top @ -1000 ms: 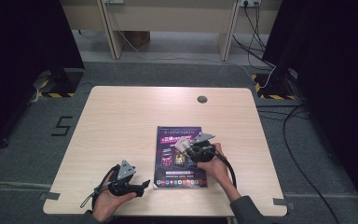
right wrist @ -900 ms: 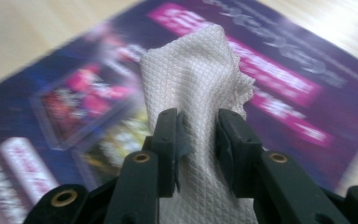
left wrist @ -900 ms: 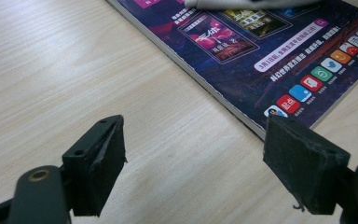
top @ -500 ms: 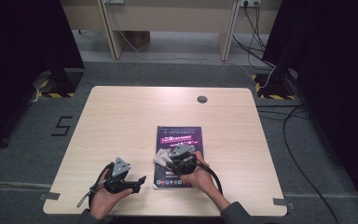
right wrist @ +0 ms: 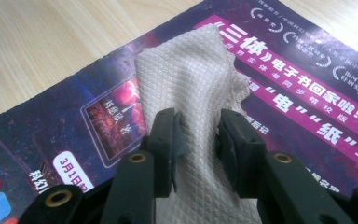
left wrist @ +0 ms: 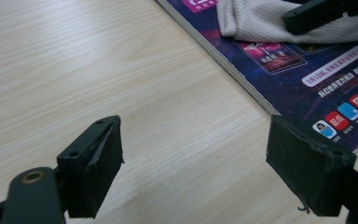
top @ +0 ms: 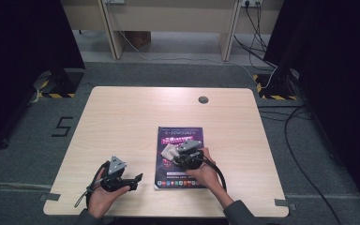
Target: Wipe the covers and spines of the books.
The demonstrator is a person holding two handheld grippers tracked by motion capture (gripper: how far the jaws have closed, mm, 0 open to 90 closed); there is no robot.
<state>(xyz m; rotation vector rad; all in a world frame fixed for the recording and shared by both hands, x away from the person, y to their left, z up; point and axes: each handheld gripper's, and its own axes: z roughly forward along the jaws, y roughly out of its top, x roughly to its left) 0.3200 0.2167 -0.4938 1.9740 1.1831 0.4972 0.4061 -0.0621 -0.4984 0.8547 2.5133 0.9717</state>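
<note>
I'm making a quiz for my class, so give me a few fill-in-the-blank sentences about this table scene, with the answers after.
1. The right gripper is shut on a beige ____.
2. The cloth lies on a purple ____.
3. The left gripper has its jaws ____, with nothing between them.
4. The poster lies on a ____ table.

Missing words: cloth; poster; open; wooden

The cloth (top: 169, 150) lies on the magazine (top: 180, 176), on the table (top: 122, 117).
</note>
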